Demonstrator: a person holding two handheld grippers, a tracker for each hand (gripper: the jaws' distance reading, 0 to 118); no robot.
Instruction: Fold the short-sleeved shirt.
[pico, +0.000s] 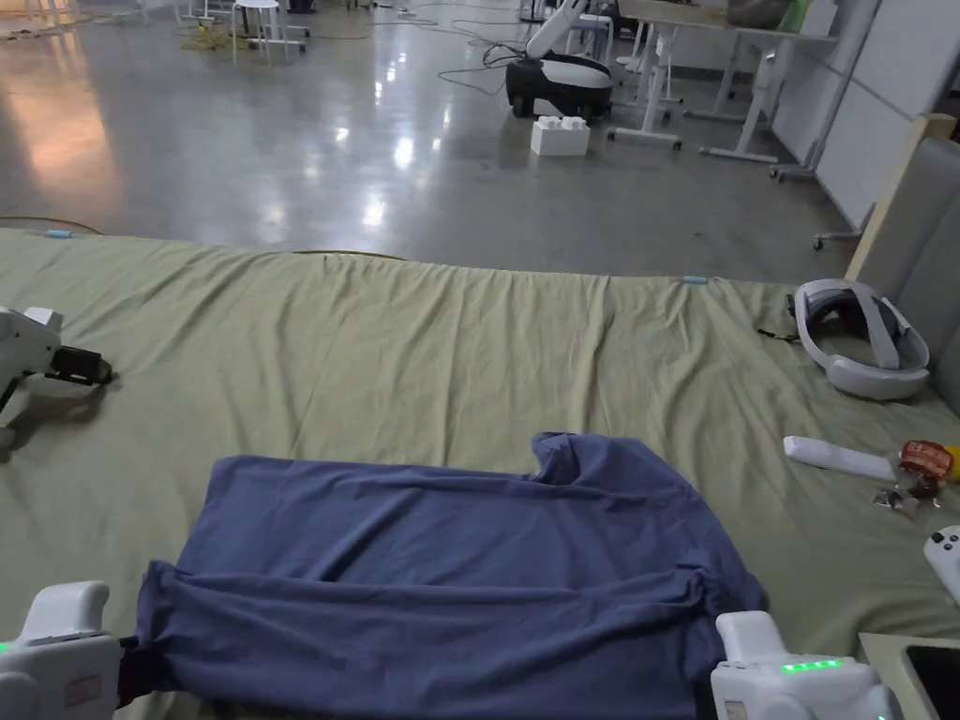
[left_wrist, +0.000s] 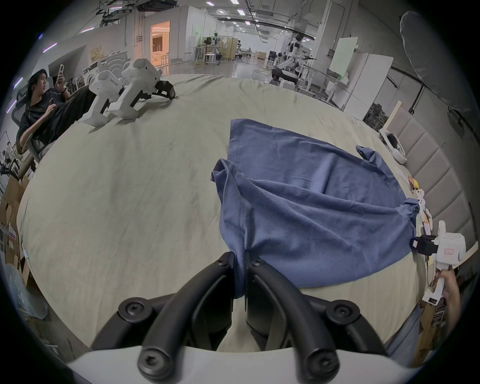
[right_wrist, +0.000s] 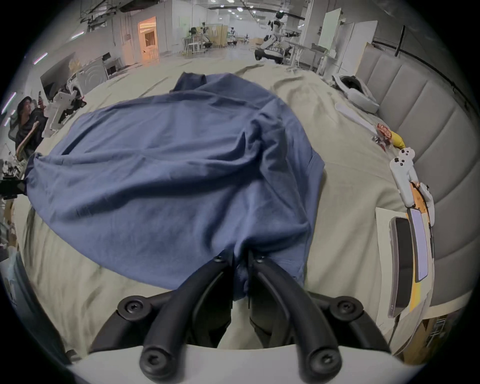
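Note:
A blue short-sleeved shirt (pico: 450, 562) lies spread sideways on the green sheet (pico: 394, 347), its near long edge lifted and bunched at both ends. My left gripper (left_wrist: 240, 258) is shut on the shirt's (left_wrist: 298, 207) left end, cloth pinched between both jaws; its white body (pico: 56, 656) sits at the bottom left of the head view. My right gripper (right_wrist: 240, 256) is shut on the right end of the shirt (right_wrist: 168, 169), and its body (pico: 797, 675) shows green lights at the bottom right. One sleeve (pico: 562, 455) folds up at the far edge.
Spare white grippers (pico: 37, 352) rest on the sheet at far left. A white headset (pico: 862, 342), a white remote (pico: 839, 457), snack wrappers (pico: 923, 469) and a controller (pico: 947, 558) lie at right beside a padded headboard (pico: 923, 244). A person (left_wrist: 44, 109) sits left of the bed.

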